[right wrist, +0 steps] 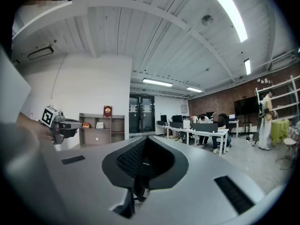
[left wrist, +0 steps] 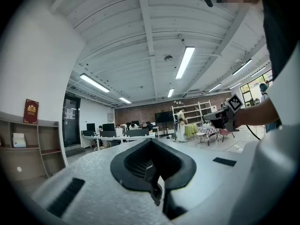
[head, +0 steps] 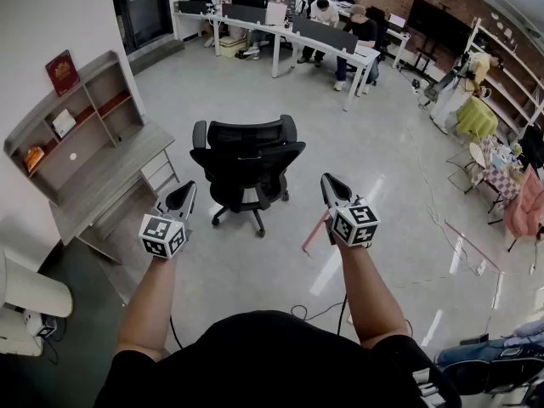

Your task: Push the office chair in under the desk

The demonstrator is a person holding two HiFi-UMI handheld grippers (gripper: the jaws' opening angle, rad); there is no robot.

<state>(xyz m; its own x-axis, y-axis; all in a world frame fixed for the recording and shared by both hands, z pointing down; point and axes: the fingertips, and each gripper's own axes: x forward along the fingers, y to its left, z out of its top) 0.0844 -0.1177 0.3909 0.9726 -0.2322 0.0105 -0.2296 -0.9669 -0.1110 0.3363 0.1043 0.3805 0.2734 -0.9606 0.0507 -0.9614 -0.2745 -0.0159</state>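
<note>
In the head view a black mesh office chair (head: 246,161) stands on the grey floor with its back toward me. To its left is the grey desk (head: 110,175) with a shelf unit against the wall, and the chair is apart from it. My left gripper (head: 187,190) is held level, short of the chair's left side, shut and empty. My right gripper (head: 328,181) is the same on the chair's right side, also shut and empty. Neither touches the chair. In the left gripper view the jaws (left wrist: 154,175) are closed, as they are in the right gripper view (right wrist: 140,165). Neither gripper view shows the chair.
Long white desks (head: 280,31) with several seated people stand at the back. Open shelving (head: 501,62) and small cloth-covered tables (head: 489,155) line the right side. Cables (head: 316,313) lie on the floor near my feet. A white rounded object (head: 30,296) sits at lower left.
</note>
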